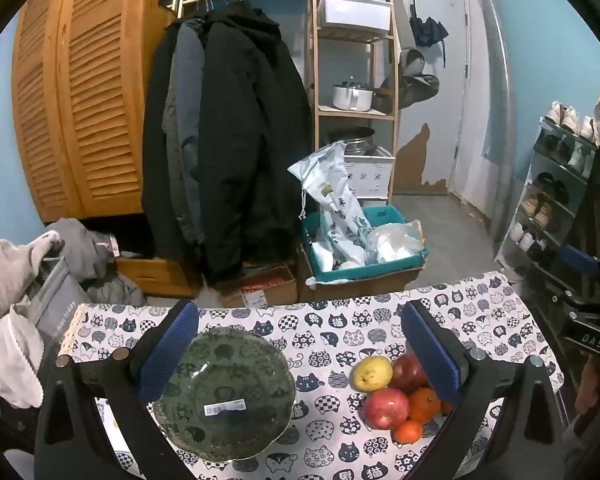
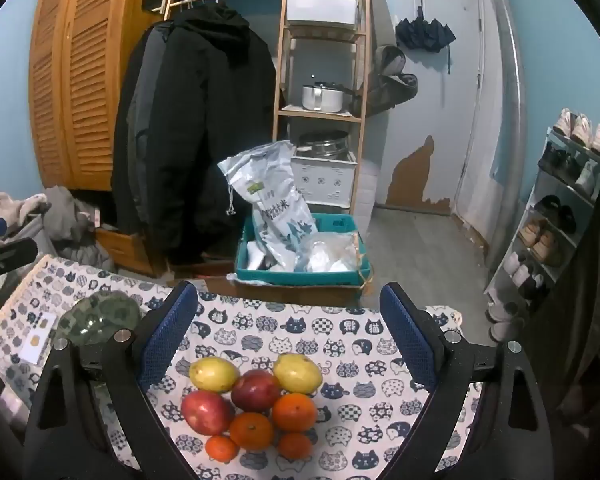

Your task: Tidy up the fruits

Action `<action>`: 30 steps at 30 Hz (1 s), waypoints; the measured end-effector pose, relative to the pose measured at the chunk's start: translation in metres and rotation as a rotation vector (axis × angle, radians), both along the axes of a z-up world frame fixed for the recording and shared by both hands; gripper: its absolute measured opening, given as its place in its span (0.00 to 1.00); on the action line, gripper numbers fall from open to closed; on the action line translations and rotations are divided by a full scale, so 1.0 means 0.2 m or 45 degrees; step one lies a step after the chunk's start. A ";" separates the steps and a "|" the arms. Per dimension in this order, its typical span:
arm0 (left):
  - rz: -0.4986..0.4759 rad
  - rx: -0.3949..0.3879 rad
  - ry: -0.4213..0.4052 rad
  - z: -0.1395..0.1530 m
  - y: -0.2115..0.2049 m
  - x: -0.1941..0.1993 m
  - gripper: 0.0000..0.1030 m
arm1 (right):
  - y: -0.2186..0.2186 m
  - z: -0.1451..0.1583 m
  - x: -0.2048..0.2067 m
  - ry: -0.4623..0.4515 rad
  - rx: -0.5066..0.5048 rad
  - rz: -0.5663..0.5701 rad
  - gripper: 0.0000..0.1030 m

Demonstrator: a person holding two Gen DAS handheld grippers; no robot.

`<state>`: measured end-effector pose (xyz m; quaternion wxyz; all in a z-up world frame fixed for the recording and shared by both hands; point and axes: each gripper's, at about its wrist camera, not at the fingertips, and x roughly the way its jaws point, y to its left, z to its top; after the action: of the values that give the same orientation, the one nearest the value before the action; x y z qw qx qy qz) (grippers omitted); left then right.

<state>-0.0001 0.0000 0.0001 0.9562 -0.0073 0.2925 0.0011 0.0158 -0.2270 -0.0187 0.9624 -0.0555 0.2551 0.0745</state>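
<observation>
A green glass bowl (image 1: 226, 396) with a barcode sticker sits on the cat-print tablecloth (image 1: 340, 320), partly between the fingers of my open left gripper (image 1: 298, 314). To its right lies a fruit pile: a yellow fruit (image 1: 372, 373), a red apple (image 1: 386, 408) and an orange (image 1: 424, 404). In the right wrist view the pile lies between and below the fingers of my open right gripper (image 2: 289, 294): two yellow fruits (image 2: 214, 374), two red apples (image 2: 206, 412) and several oranges (image 2: 294, 412). The bowl (image 2: 100, 316) is at the left there. Neither gripper touches anything.
A white card (image 2: 40, 340) lies beside the bowl. Beyond the table's far edge stand a teal crate (image 2: 300, 276) with bags, hanging coats (image 1: 228, 140) and a wooden shelf (image 1: 356, 80). A shoe rack (image 2: 556, 220) is at the right, piled clothes (image 1: 12, 300) at the left.
</observation>
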 end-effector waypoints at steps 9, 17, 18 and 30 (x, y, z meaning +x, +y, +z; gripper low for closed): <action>-0.002 0.003 -0.003 0.01 -0.02 0.00 0.99 | -0.01 0.00 0.00 0.007 0.003 0.000 0.88; 0.001 -0.008 -0.010 0.02 -0.01 0.00 0.99 | 0.00 0.00 0.00 0.005 -0.002 0.000 0.88; 0.002 -0.008 -0.010 0.02 -0.01 0.00 0.99 | 0.00 0.00 0.00 0.006 -0.002 0.000 0.88; -0.002 -0.021 -0.023 0.03 0.02 -0.02 0.99 | 0.00 0.01 0.00 0.005 -0.003 0.000 0.88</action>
<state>-0.0037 0.0045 0.0067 0.9587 -0.0150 0.2839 -0.0023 0.0157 -0.2261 -0.0173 0.9618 -0.0566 0.2571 0.0743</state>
